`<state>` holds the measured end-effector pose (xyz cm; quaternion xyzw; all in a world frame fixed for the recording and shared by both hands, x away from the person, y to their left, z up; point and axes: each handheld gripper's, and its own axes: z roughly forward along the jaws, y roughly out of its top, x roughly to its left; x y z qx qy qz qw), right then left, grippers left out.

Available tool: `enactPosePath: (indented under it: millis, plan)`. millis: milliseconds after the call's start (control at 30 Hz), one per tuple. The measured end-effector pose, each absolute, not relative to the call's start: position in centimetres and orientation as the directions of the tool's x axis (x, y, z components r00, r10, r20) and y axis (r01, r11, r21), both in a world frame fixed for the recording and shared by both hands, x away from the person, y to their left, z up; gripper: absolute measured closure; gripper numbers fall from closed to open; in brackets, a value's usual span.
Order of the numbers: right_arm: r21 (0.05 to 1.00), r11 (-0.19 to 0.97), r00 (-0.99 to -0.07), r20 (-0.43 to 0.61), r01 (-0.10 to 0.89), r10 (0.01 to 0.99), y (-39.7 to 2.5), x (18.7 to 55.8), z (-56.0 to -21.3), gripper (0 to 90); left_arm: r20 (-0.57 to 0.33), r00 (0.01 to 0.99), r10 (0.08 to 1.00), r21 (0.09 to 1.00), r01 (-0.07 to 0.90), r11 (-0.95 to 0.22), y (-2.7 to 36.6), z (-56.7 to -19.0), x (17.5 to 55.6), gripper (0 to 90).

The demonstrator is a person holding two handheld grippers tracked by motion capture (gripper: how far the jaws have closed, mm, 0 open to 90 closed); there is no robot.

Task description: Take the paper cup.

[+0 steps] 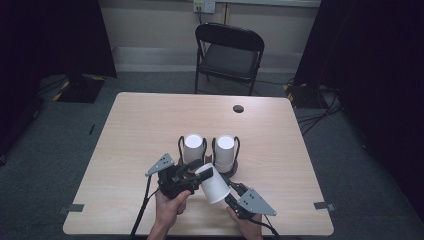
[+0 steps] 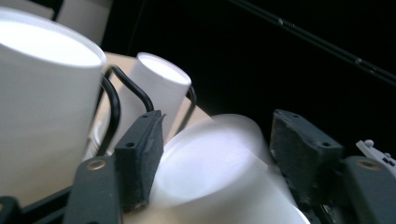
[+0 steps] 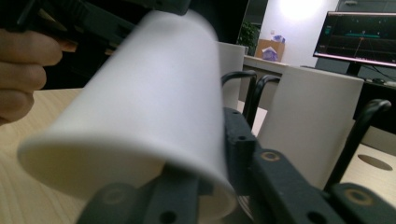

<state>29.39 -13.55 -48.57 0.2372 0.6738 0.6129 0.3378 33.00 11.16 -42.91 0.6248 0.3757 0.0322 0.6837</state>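
Note:
A white paper cup [image 1: 212, 184] hangs tilted over the table's near edge between both grippers. My right gripper [image 1: 229, 194] is shut on the cup's wall at the open rim, one jaw inside and one outside; the right gripper view shows the cup [image 3: 140, 107] over the gripper [image 3: 205, 154]. My left gripper [image 1: 197, 168] stands open, its jaws on either side of the cup's closed end [image 2: 219, 172]. Two more white cups [image 1: 194, 145] [image 1: 225, 150] stand upside down in black wire holders [image 1: 233, 169] just beyond.
The wooden table [image 1: 140, 120] has a round cable hole [image 1: 238, 108] at the far right. A black folding chair [image 1: 230, 52] stands behind it. A hand [image 3: 23, 79] holds the left gripper. A lit monitor [image 3: 359, 32] sits in the background.

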Motion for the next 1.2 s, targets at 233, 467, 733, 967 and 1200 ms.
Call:
enactPosePath:
  millis: [233, 467, 733, 967, 1200]
  plan:
    - [0.988, 0.135, -0.663, -0.155, -0.082, 0.732, -13.7, 29.5, -48.5, 87.8, -0.448, 0.706, 0.548, 0.891, 0.404, 0.207, 11.6, -42.8, 33.1, 34.9]
    - [0.988, 0.15, -0.667, -0.141, -0.043, 0.732, -13.8, 29.6, -48.5, 88.0, -0.38, 0.713, 0.589, 0.921, 0.352, 0.168, 11.7, -42.6, 33.0, 33.4]
    - [0.984, 0.176, -0.661, -0.116, 0.024, 0.741, -14.2, 29.8, -48.1, 88.1, -0.307, 0.696, 0.649, 0.946, 0.296, 0.13, 12.0, -42.8, 33.0, 30.4]
    - [0.979, 0.183, -0.65, -0.079, 0.094, 0.756, -14.4, 30.5, -47.5, 88.2, -0.275, 0.647, 0.711, 0.955, 0.272, 0.122, 12.6, -43.1, 33.2, 26.7]
    - [0.972, 0.18, -0.651, -0.04, 0.15, 0.758, -15.0, 30.8, -47.0, 88.3, -0.231, 0.631, 0.741, 0.966, 0.242, 0.095, 13.3, -43.6, 33.0, 23.6]
